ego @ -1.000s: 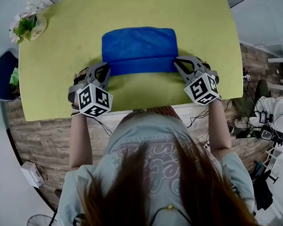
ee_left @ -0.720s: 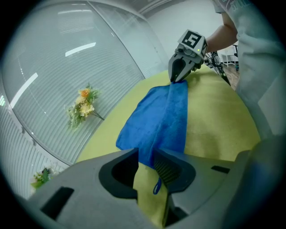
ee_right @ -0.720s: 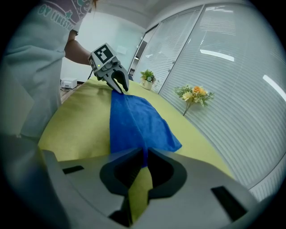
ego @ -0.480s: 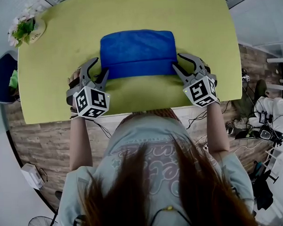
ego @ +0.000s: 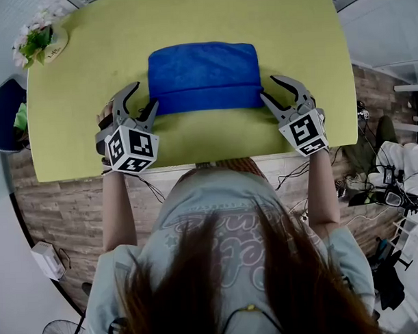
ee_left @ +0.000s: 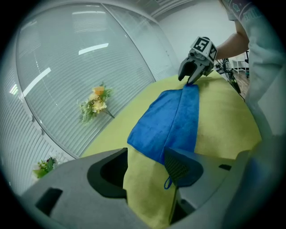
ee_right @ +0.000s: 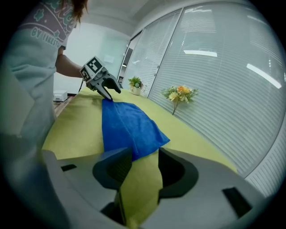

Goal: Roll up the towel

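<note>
Mid-roll, the towel (ego: 204,74) is being released by L tool (ego: 143,95) at 9 o'clock & R tool (ego: 269,87) at 3, both being opened wide, empty; re-grip of near fold needed next.

Head view: from above, steeply down on counter (ego: 78,133). Left gripper view, right gripper view: low, close, facing each other across shared towel (ego: 204,77).

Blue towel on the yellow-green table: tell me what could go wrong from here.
1. The left gripper and right gripper have just been opening their jaws, with only the yellow-green table between them. Nothing holds the folded near edge of the blue terry towel, so it may loosen.
2. The towel's small blue loop lies beside one jaw of the left gripper and could snag on re-gripping.
</note>
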Action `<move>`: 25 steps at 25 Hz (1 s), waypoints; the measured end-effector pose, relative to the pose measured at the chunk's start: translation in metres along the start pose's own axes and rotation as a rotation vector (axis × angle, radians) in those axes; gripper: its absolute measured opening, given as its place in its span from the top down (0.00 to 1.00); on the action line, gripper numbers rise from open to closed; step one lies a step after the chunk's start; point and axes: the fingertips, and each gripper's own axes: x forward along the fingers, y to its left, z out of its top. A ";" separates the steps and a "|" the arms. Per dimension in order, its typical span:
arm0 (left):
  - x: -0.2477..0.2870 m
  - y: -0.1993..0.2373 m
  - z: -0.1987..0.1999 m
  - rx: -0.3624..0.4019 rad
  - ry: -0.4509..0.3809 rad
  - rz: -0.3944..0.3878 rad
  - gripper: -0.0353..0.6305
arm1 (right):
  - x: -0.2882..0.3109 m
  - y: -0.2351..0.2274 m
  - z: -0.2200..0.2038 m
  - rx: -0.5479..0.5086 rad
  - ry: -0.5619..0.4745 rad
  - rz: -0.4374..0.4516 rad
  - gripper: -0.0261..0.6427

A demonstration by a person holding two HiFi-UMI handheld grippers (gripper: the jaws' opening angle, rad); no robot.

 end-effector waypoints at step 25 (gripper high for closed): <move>-0.026 -0.050 -0.001 0.134 -0.033 -0.025 0.61 | -0.012 0.053 0.006 -0.231 0.028 -0.017 0.70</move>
